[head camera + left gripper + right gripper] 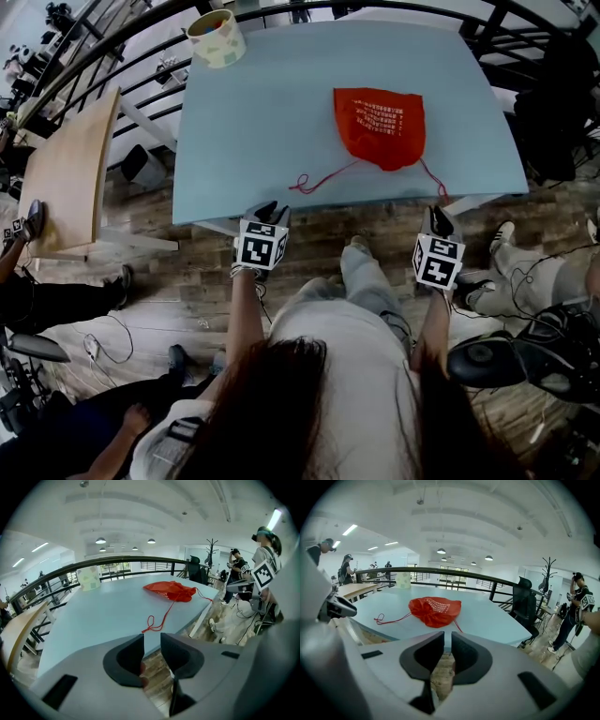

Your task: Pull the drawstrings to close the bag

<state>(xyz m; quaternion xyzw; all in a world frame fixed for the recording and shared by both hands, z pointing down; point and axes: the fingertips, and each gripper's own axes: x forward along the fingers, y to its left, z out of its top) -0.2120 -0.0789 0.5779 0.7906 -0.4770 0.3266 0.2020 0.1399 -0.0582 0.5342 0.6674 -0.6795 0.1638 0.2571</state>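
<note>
A red drawstring bag [380,127] [171,591] [435,611] lies on the light blue table [262,112], its mouth toward the front edge. Its left drawstring [305,183] [152,623] ends in a loop on the tabletop. The right drawstring [433,180] [457,625] runs to the front edge. My left gripper [267,214] [152,637] hovers just off the front edge, short of the loop, its jaws apart and empty. My right gripper [439,220] [447,637] hangs off the edge near the right string, with a narrow gap and nothing between its jaws.
A patterned paper cup [217,37] [89,578] stands at the table's far left corner. A wooden table [66,178] is at the left, and a black railing [141,28] runs behind. Other people [234,564] stand nearby. A black office chair [525,602] sits at the right.
</note>
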